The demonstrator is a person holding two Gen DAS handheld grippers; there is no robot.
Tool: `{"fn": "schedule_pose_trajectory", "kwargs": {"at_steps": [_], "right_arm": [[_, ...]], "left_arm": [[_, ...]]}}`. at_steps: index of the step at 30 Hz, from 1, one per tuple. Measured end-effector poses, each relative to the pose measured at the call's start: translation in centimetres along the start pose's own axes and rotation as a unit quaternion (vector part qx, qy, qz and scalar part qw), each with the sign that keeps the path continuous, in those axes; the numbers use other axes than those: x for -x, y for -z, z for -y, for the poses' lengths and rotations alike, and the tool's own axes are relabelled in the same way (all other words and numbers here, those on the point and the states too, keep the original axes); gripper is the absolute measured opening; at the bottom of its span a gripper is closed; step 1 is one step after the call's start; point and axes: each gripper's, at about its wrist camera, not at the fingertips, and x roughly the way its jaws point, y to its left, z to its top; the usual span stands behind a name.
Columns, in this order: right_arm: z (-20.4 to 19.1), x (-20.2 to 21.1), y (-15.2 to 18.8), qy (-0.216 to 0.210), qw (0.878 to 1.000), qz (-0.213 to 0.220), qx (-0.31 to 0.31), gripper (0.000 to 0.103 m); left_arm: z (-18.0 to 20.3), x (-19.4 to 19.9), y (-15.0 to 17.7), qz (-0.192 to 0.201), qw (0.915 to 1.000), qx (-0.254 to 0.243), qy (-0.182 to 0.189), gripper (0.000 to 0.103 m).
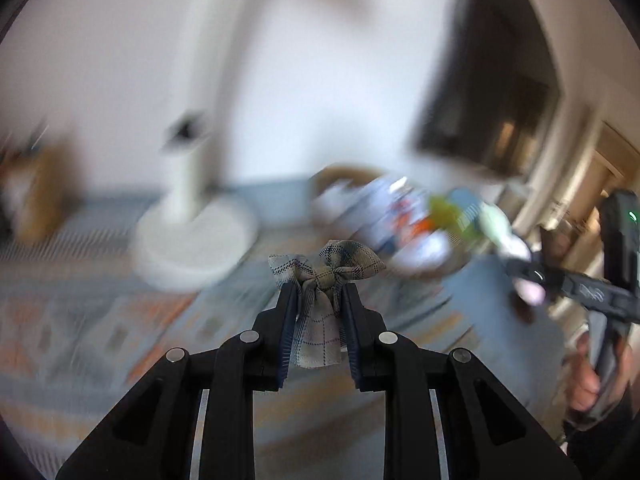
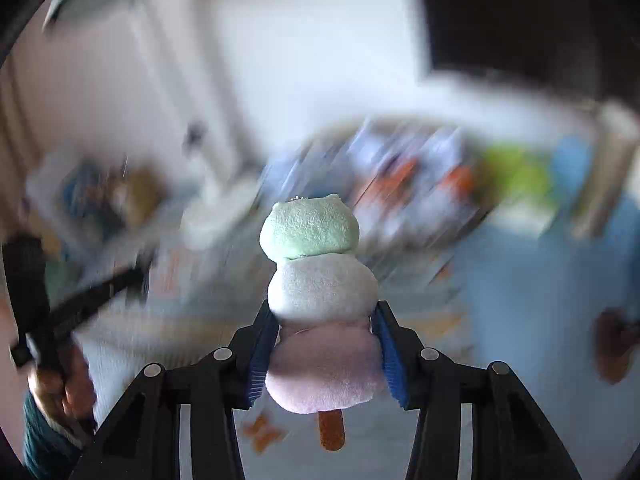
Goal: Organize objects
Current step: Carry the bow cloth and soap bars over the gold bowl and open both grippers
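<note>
My left gripper (image 1: 317,290) is shut on a beige plaid fabric bow (image 1: 326,270), whose tails hang down between the fingers, held above the patterned cloth. My right gripper (image 2: 322,312) is shut on a plush dango skewer toy (image 2: 320,300) with green, white and pink balls and a brown stick at the bottom. The right gripper and its toy also show at the right edge of the left wrist view (image 1: 528,276). The left gripper shows blurred at the left of the right wrist view (image 2: 100,292).
Both views are motion-blurred. A white lamp base (image 1: 192,240) stands on the patterned blue and orange cloth (image 1: 100,320). A basket of colourful objects (image 1: 400,216) lies behind the bow; it also shows in the right wrist view (image 2: 440,184). A dark screen (image 1: 488,92) hangs at right.
</note>
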Motion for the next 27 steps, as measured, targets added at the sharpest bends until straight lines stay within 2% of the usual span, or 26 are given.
{"fn": "schedule_pose_trajectory", "kwargs": {"at_steps": [2,3,4,5,6,7,8,9,10,12,14,17,19,21,22,23,24,25,27], "right_arm": [[2.3,-0.1,-3.4,0.044,0.998,0.036,-0.026,0.047],[3.1,-0.6,-4.6,0.052,0.997,0.043,-0.041,0.048],[4.1,-1.5,-5.8,0.052,0.996,0.048,-0.062,0.049],[5.0,-2.9,-6.9,0.050,0.994,0.051,-0.079,0.049],[5.4,-4.3,-7.5,0.049,0.994,0.048,-0.080,0.061],[5.4,-7.0,-8.4,0.046,0.996,0.022,-0.072,0.088],[6.0,-9.3,-8.7,0.057,0.996,-0.018,-0.068,0.090],[6.9,-10.3,-8.1,0.064,0.994,-0.037,-0.076,0.082],[7.3,-10.4,-7.4,0.048,0.994,-0.046,-0.086,0.074],[7.4,-9.2,-5.2,0.008,0.995,-0.051,-0.088,0.074],[6.3,-7.7,-3.2,0.001,0.995,-0.057,-0.080,0.074],[2.7,-5.2,-0.1,-0.048,0.993,-0.082,-0.069,0.076],[-0.9,-4.1,1.7,-0.092,0.988,-0.111,-0.056,0.077],[-4.3,-3.7,2.9,-0.141,0.981,-0.130,-0.043,0.079],[-6.1,-4.0,3.8,-0.155,0.978,-0.134,-0.034,0.084],[-7.5,-4.3,4.3,-0.155,0.979,-0.134,-0.021,0.087],[-9.2,-4.9,5.1,-0.135,0.983,-0.125,0.003,0.092],[-10.0,-5.0,5.7,-0.114,0.987,-0.113,0.016,0.092],[-12.2,-6.5,7.0,0.001,0.997,-0.042,0.063,0.092]], "left_arm": [[3.0,-2.6,-3.4,0.014,0.9995,-0.025,0.012,0.020],[4.2,-4.7,-4.9,0.009,0.9994,-0.027,0.021,0.020],[4.9,-6.0,-5.5,0.005,0.9993,-0.027,0.024,0.025],[5.7,-7.8,-6.2,0.005,0.9992,-0.034,0.019,0.032],[6.3,-9.4,-6.6,0.004,0.9990,-0.045,0.001,0.058],[6.7,-11.2,-6.8,-0.009,0.9981,-0.054,-0.028,0.070],[6.6,-12.1,-6.6,-0.017,0.9971,-0.057,-0.046,0.071],[6.3,-12.3,-6.3,-0.021,0.9973,-0.054,-0.044,0.072],[5.4,-11.7,-5.8,-0.027,0.9984,-0.041,-0.027,0.072],[3.8,-9.1,-4.5,-0.023,0.9993,-0.025,-0.018,0.072],[2.2,-6.1,-3.2,-0.017,0.9990,-0.015,-0.037,0.072],[-0.7,0.1,-0.5,-0.011,0.9969,-0.009,-0.077,0.072],[-2.4,4.2,0.9,-0.011,0.9940,-0.005,-0.109,0.080],[-3.9,7.6,2.2,-0.008,0.9908,0.003,-0.135,0.103],[-4.9,9.8,3.2,0.002,0.9882,0.008,-0.153,0.102],[-5.6,11.1,4.0,0.005,0.9858,0.009,-0.168,0.102],[-6.4,11.8,5.0,0.000,0.9812,0.013,-0.193,0.102],[-7.4,11.8,6.1,-0.009,0.9752,0.024,-0.220,0.102],[-9.0,10.2,8.6,-0.021,0.9668,0.043,-0.251,0.102]]}}
